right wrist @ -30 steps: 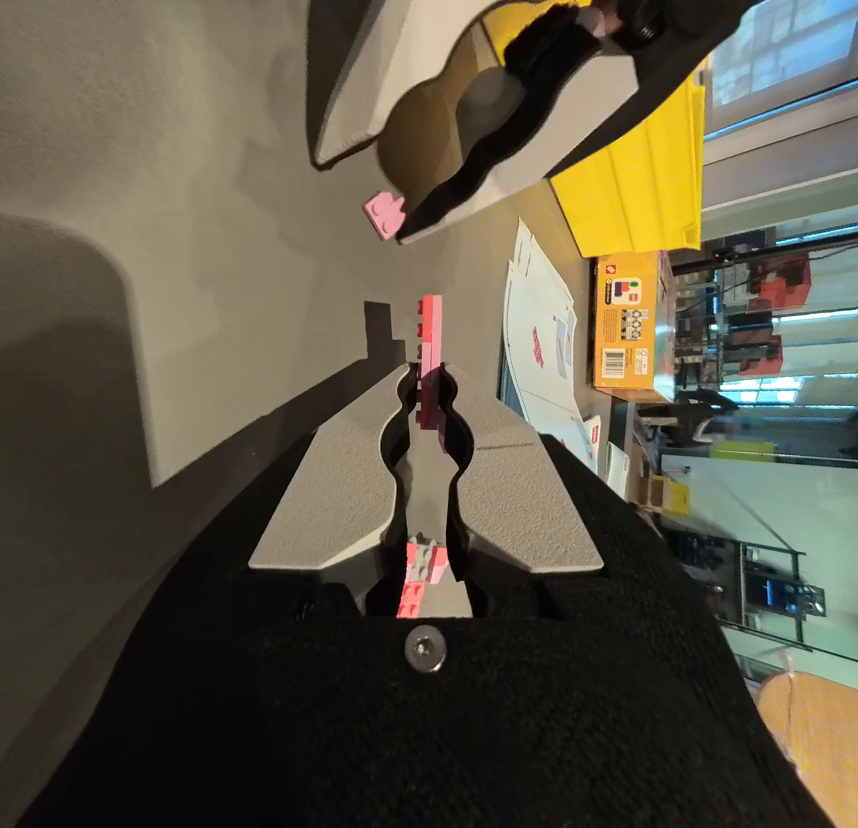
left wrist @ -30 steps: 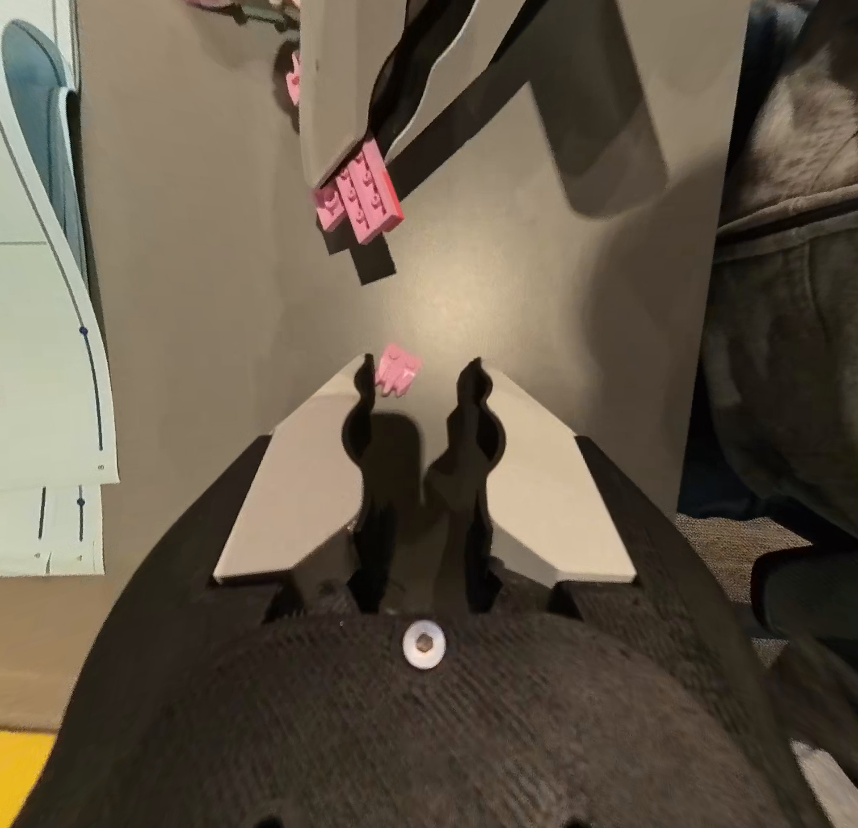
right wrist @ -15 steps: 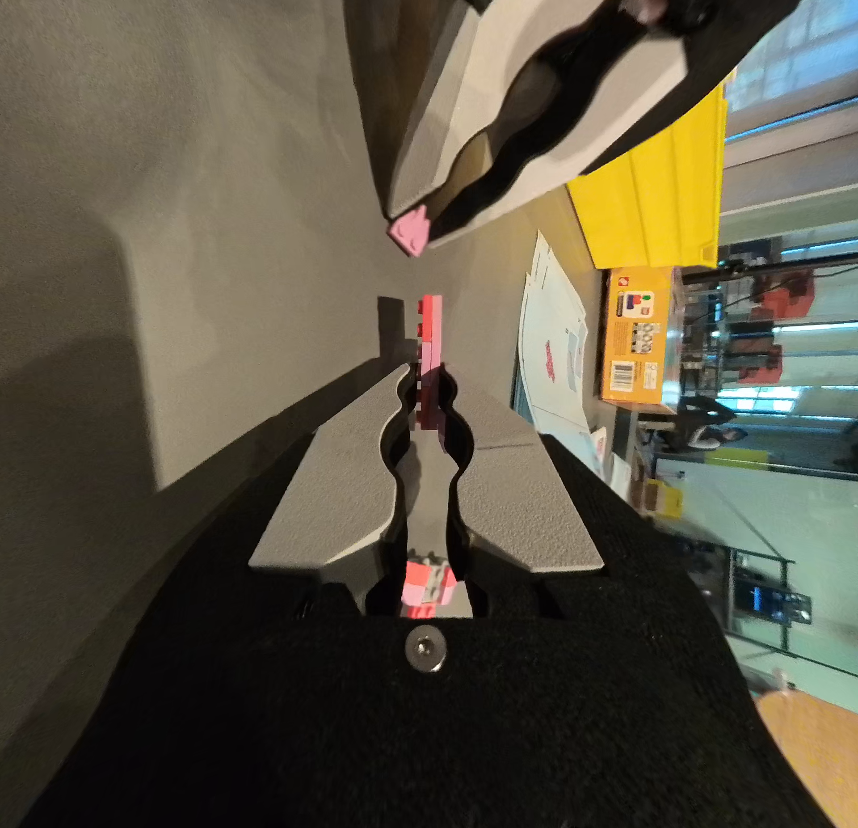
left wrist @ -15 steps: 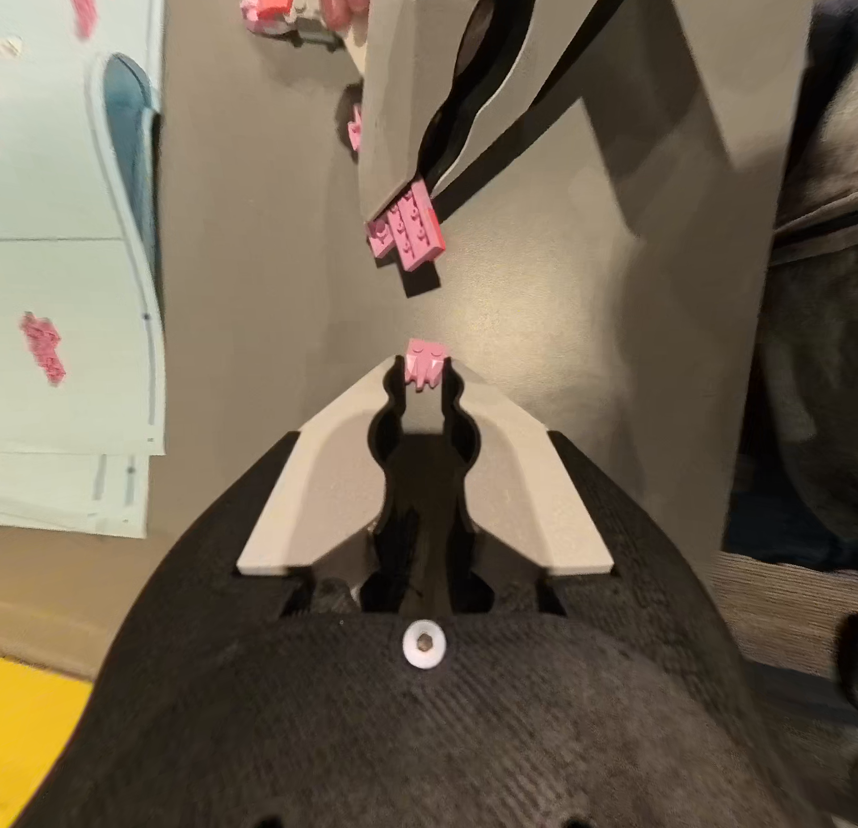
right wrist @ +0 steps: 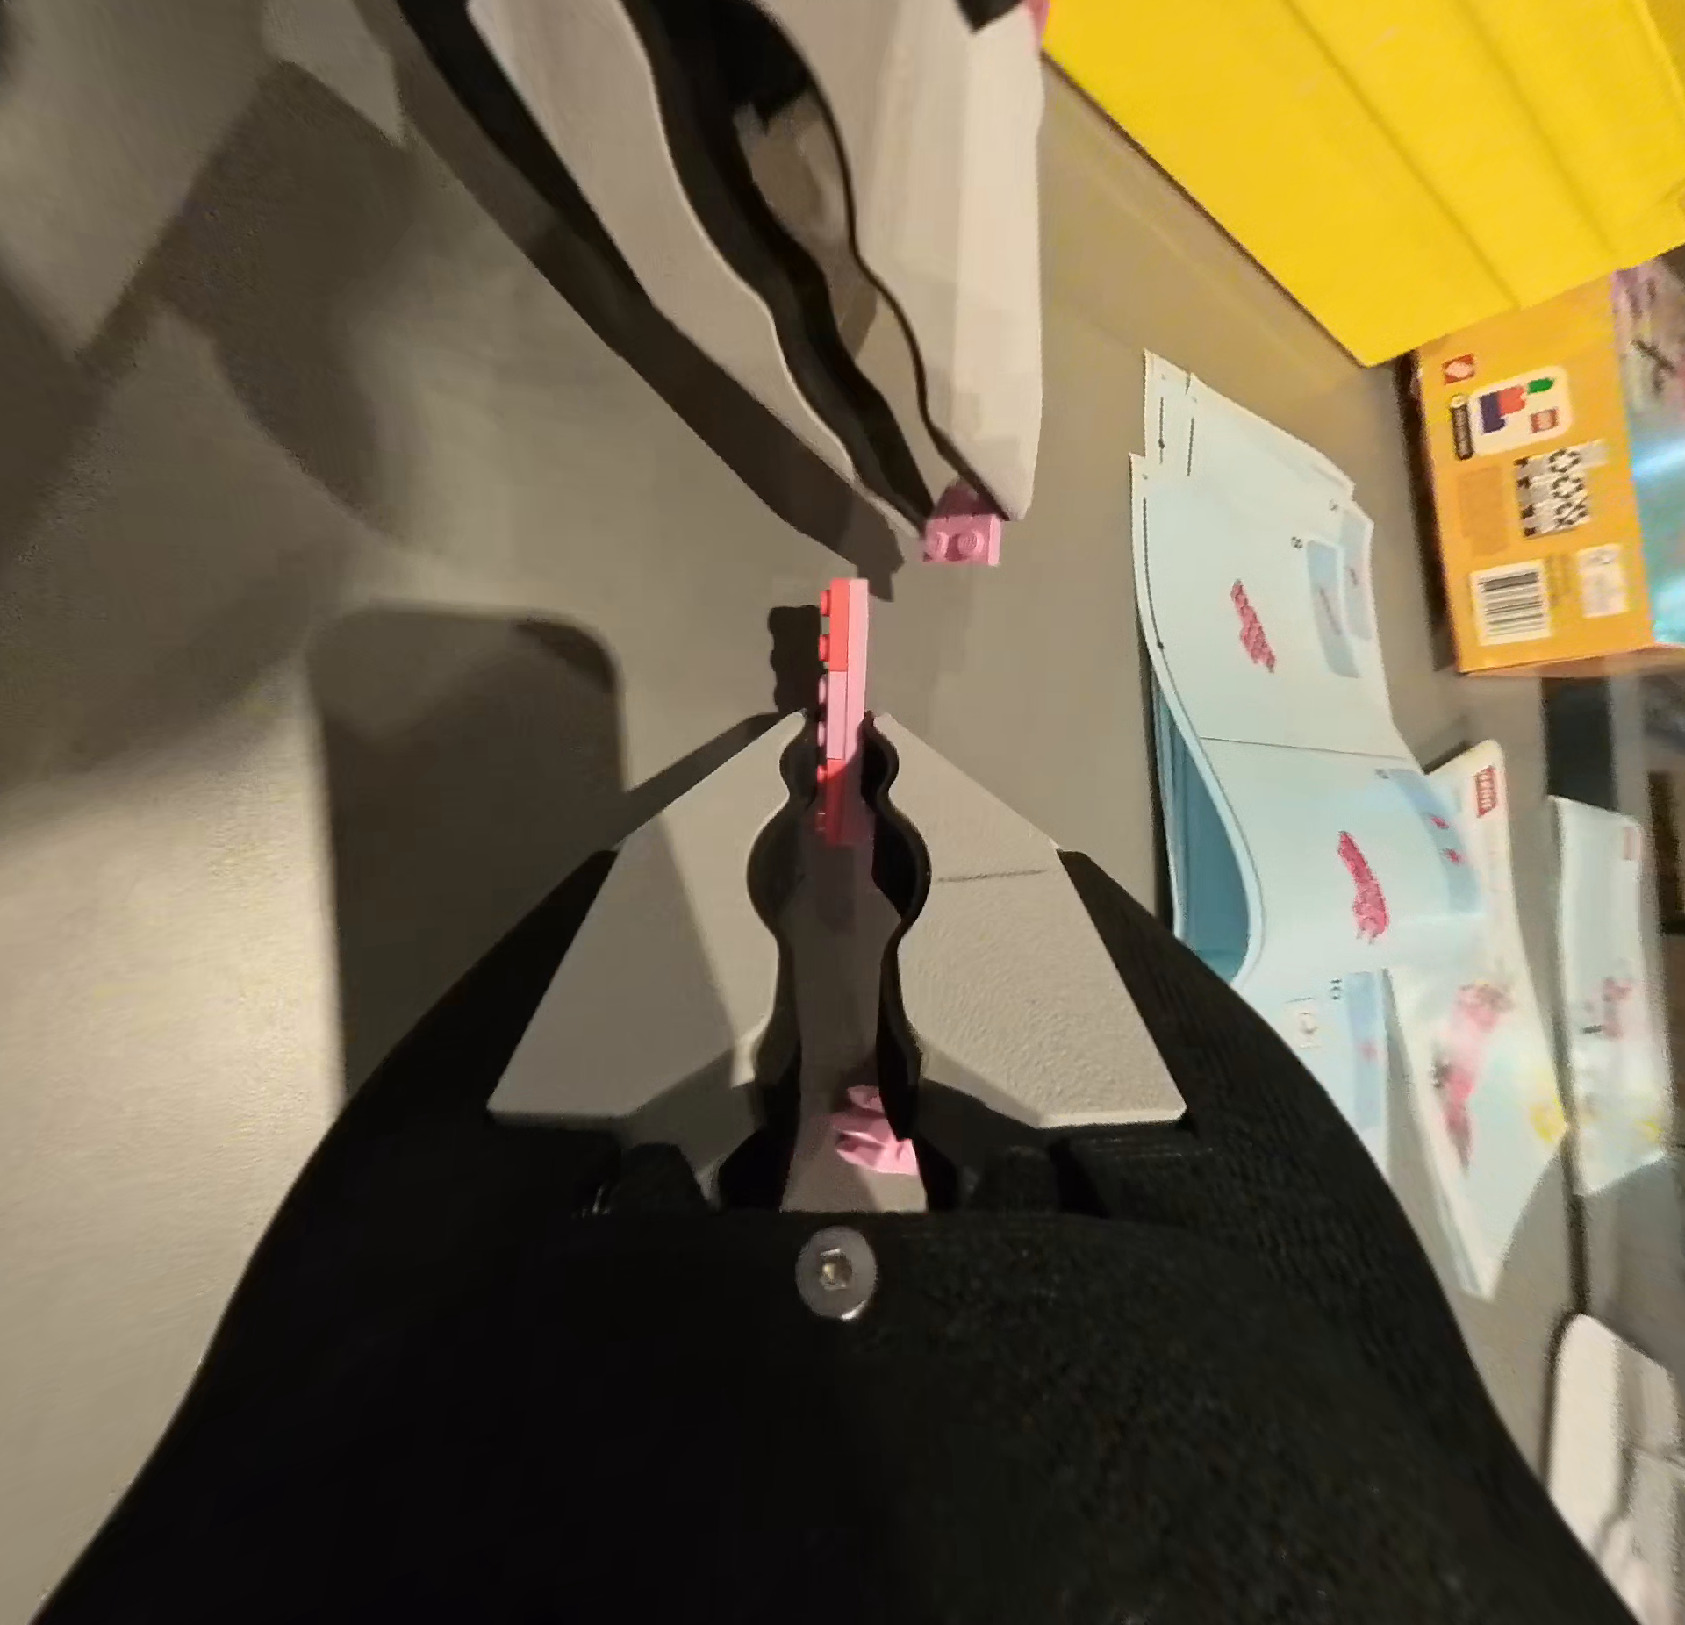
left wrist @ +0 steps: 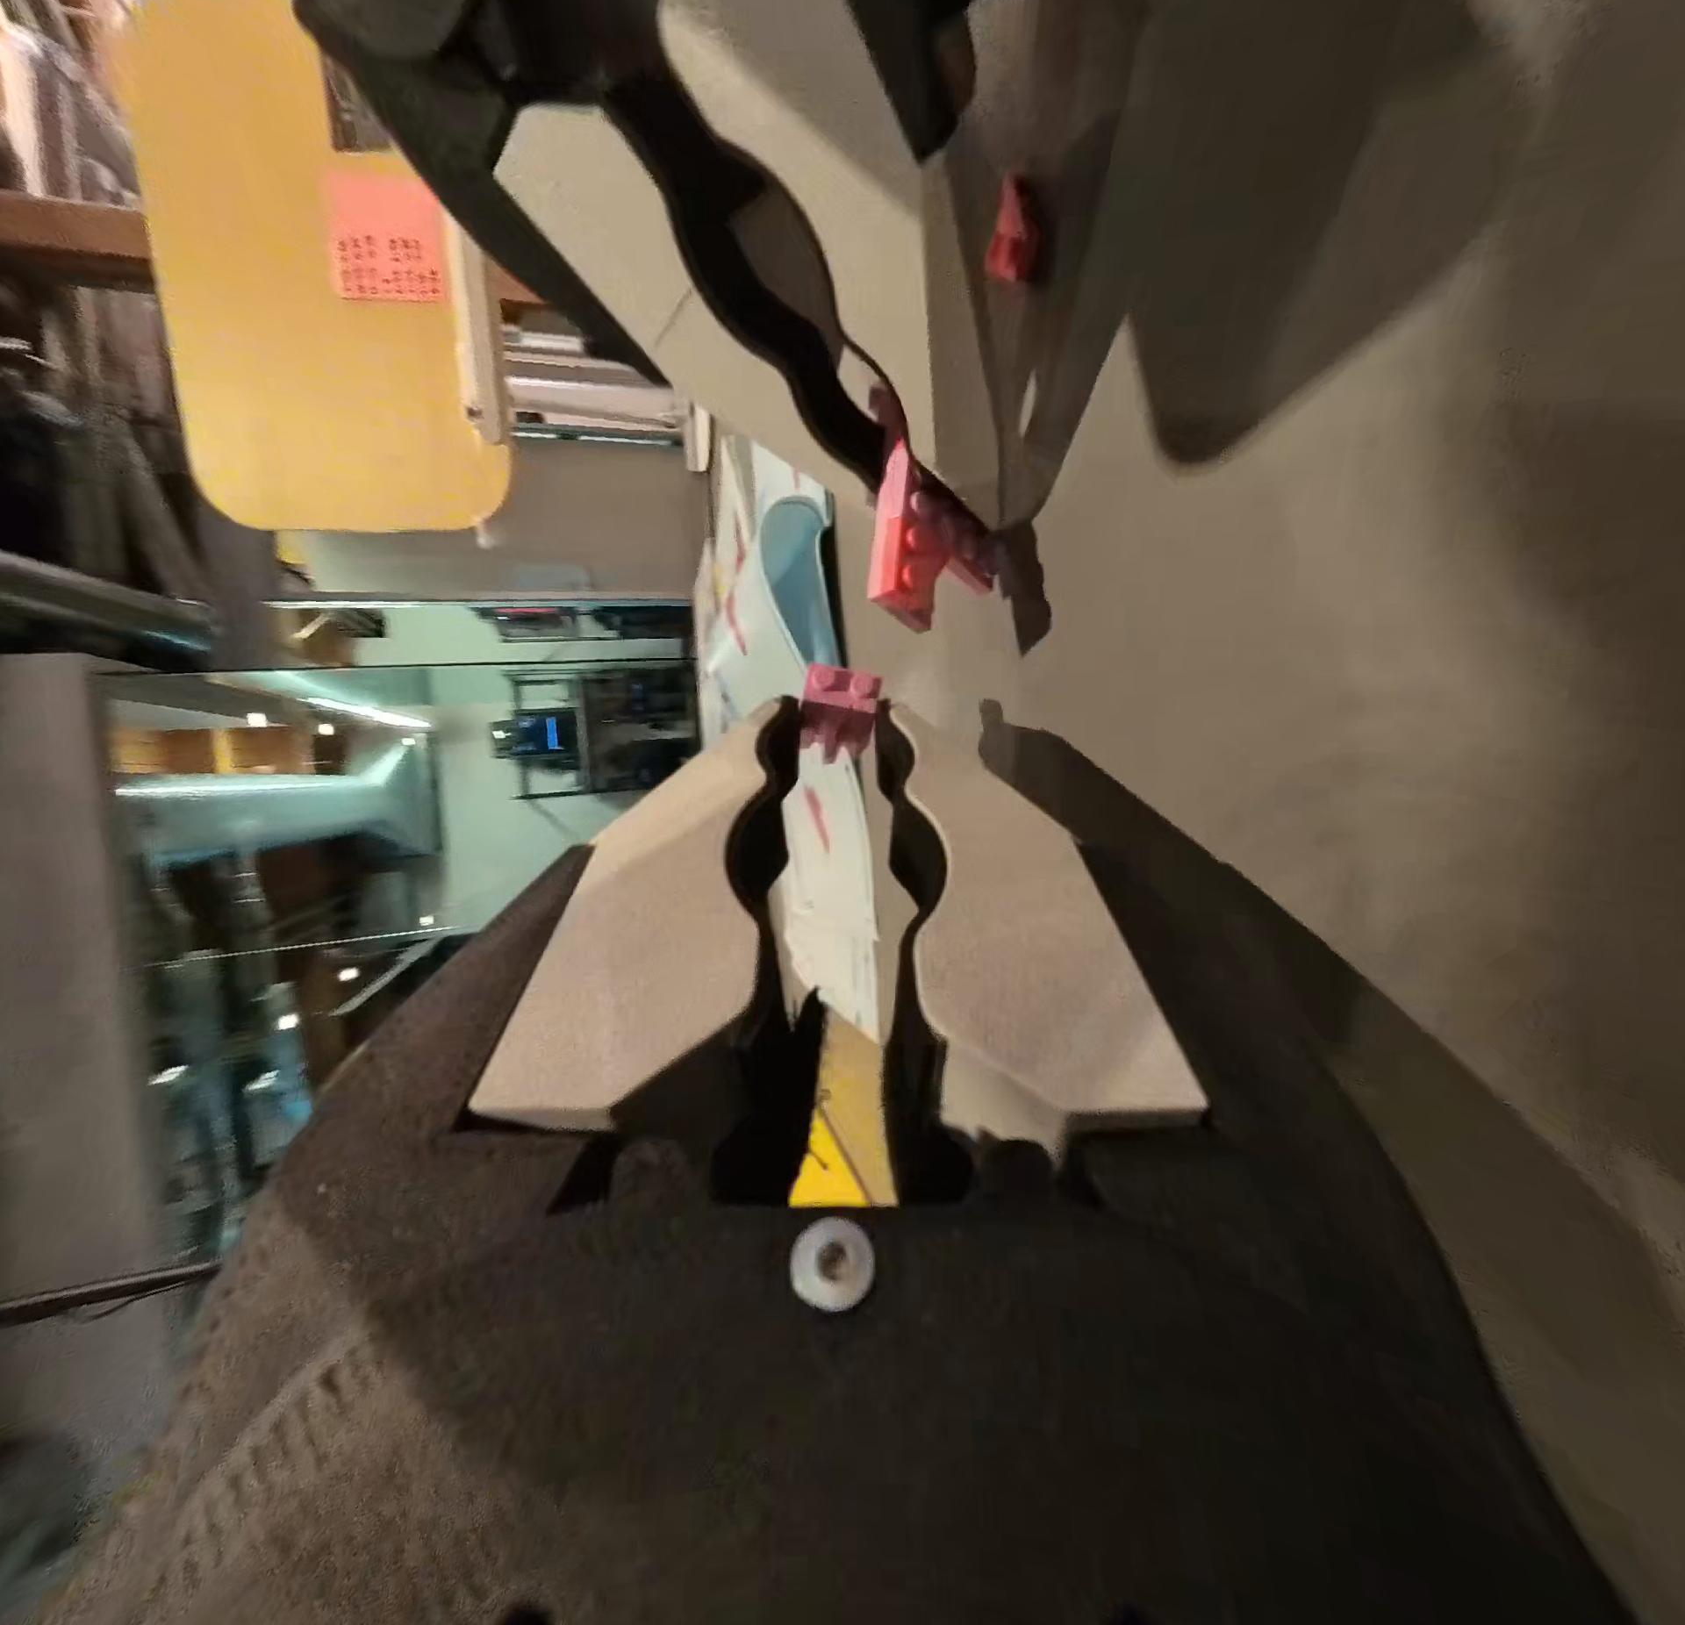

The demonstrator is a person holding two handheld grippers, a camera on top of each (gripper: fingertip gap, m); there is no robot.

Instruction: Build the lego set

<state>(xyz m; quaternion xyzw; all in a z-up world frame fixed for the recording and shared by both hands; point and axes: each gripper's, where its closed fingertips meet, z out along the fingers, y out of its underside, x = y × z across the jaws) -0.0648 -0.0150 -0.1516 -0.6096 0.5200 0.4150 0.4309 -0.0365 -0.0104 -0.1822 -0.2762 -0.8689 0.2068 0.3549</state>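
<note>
Holding: the left claw (left wrist: 839,715) pinches a small pink brick (left wrist: 841,711) at its tips.
Right claw: the right claw (right wrist: 837,726) is squeezed on a flat pink and red plate stack (right wrist: 843,660), which sticks out past its tips.
Between them: small pink brick (right wrist: 960,540) and stack are near each other, not touching, up above the grey counter (right wrist: 228,852).
Loose piece: a dark red brick (left wrist: 1014,232) lies on the counter.
Nearby: light blue instruction pages (right wrist: 1322,761), an orange box (right wrist: 1550,505) and a yellow bin (right wrist: 1368,123) sit on the counter.
</note>
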